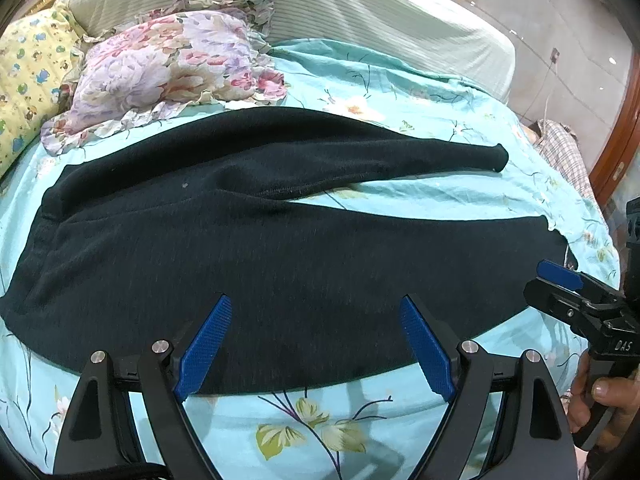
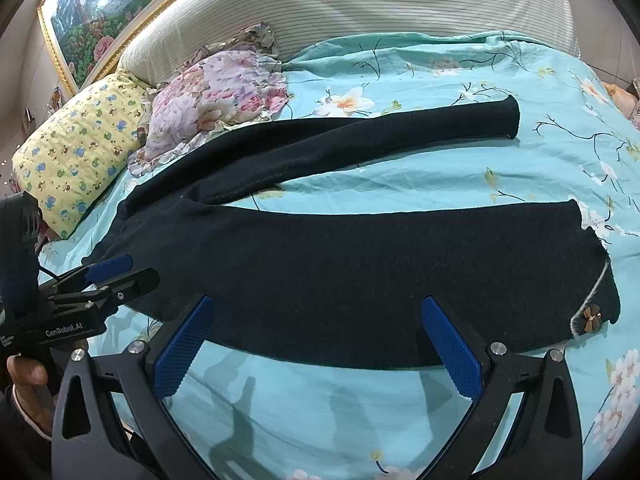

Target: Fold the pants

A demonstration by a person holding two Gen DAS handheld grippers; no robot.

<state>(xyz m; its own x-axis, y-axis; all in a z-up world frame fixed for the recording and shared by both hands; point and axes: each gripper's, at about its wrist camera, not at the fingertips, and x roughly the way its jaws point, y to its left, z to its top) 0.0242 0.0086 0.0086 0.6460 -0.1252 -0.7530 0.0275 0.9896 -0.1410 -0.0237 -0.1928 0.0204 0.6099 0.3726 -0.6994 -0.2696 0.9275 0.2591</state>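
Dark pants [image 1: 248, 264] are lying flat across a turquoise floral bedsheet [image 1: 400, 92], legs splayed apart, waistband toward the pillows; a floral pillow [image 1: 168, 68] is touching the far leg. The left gripper [image 1: 316, 344] is hovering over the near leg, jaws spread wide; the right gripper [image 2: 316, 344] is hovering likewise, jaws apart, holding nothing.

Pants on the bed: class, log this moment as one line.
pants: flat, legs apart, unfolded | left gripper: open, above near edge, holding nothing | right gripper: open, holding nothing | bedsheet: under pants
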